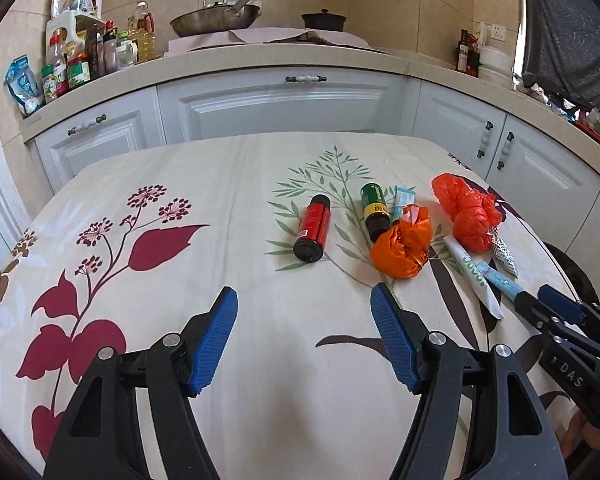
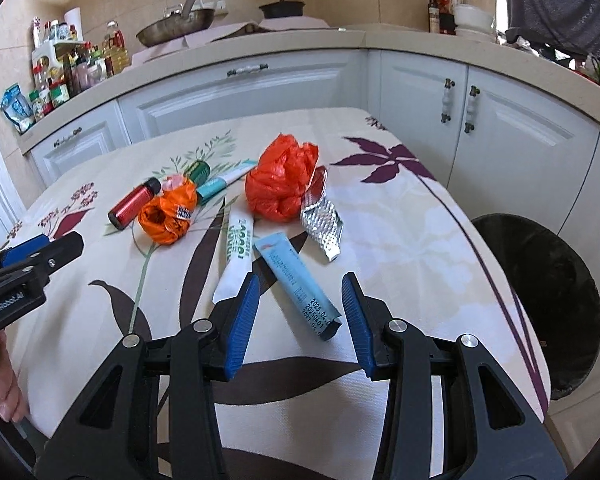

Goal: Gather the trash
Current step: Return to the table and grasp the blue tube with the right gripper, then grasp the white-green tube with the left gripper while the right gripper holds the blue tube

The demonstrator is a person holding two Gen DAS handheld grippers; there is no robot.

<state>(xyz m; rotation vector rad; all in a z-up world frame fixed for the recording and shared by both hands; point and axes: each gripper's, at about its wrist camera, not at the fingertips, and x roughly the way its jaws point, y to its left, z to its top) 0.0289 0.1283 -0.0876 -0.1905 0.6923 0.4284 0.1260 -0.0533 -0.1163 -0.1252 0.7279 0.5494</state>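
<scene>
Trash lies on the floral tablecloth (image 2: 400,220): a light blue tube (image 2: 296,280), a white tube with green print (image 2: 238,258), crumpled silver foil (image 2: 322,220), a red plastic bag (image 2: 280,184), an orange wrapper ball (image 2: 168,214), a red bottle (image 2: 134,202), a green-capped bottle (image 1: 374,210) and a teal tube (image 2: 220,184). My right gripper (image 2: 300,286) is open, its jaws on either side of the blue tube's near end. My left gripper (image 1: 304,300) is open and empty above bare cloth, nearer than the red bottle (image 1: 312,226).
A black-lined trash bin (image 2: 548,304) stands right of the table. White cabinets (image 1: 276,104) and a counter with bottles, a pan (image 1: 216,18) and a pot lie behind the table. The right gripper also shows in the left wrist view (image 1: 536,300).
</scene>
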